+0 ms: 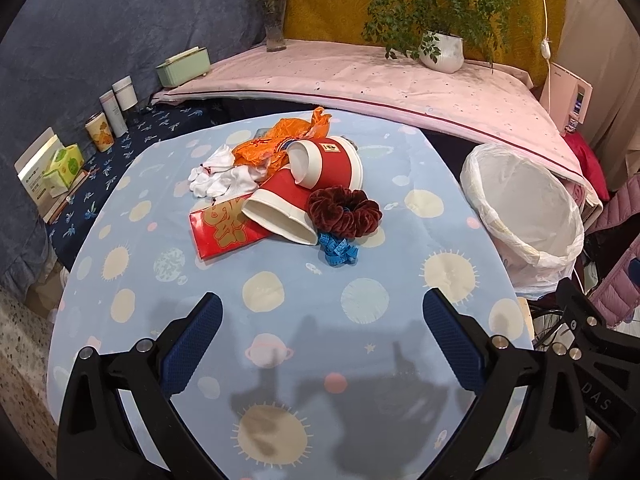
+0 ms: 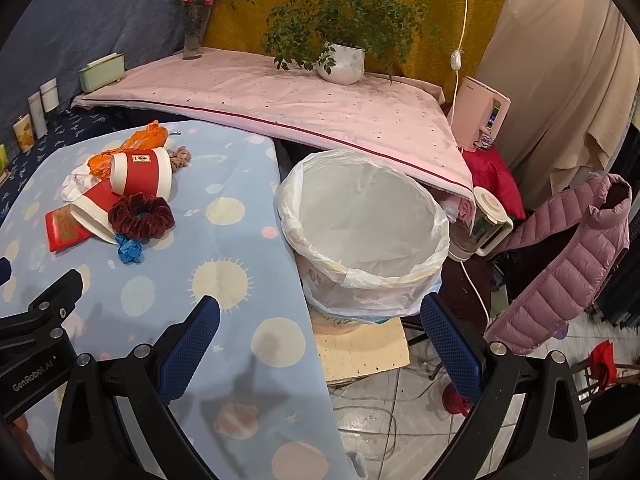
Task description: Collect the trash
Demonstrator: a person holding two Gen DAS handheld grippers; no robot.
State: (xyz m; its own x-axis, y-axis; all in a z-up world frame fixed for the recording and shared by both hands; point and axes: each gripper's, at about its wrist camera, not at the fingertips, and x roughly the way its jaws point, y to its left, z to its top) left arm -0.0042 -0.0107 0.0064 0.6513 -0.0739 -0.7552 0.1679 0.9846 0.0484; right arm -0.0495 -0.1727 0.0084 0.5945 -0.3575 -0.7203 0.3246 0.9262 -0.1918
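Clearly, both of my grippers were spread wide and held nothing: the left gripper (image 1: 322, 322) hung over the near part of the table (image 1: 400, 320), its blue, dimpled pads (image 1: 192, 344) well apart, and the right gripper (image 2: 320, 328) hovered at the table's right edge, one finger over the cloth and the other over the bin. The table wore a smooth, pale-blue cloth printed with cream suns and round planets. The trash sat in one heap toward its far side, well ahead of the left gripper. I saw two red paper cups with white rims lying tipped over, the upper cup (image 1: 326, 162) resting against the lower cup (image 1: 280, 212). Behind them lay a crumpled orange plastic bag (image 1: 276, 140) and soft, wadded white fabric (image 1: 218, 178). A flat, glossy red envelope (image 1: 224, 232) with gold lettering lay partly under the lower cup. A ruffled, dark-red velvet scrunchie (image 1: 344, 212) touched the cups, with a tangled blue tape (image 1: 338, 250) just beside it. The round bin (image 2: 362, 236), lined with thin, wrinkled translucent plastic, stood just beside the table's right edge.
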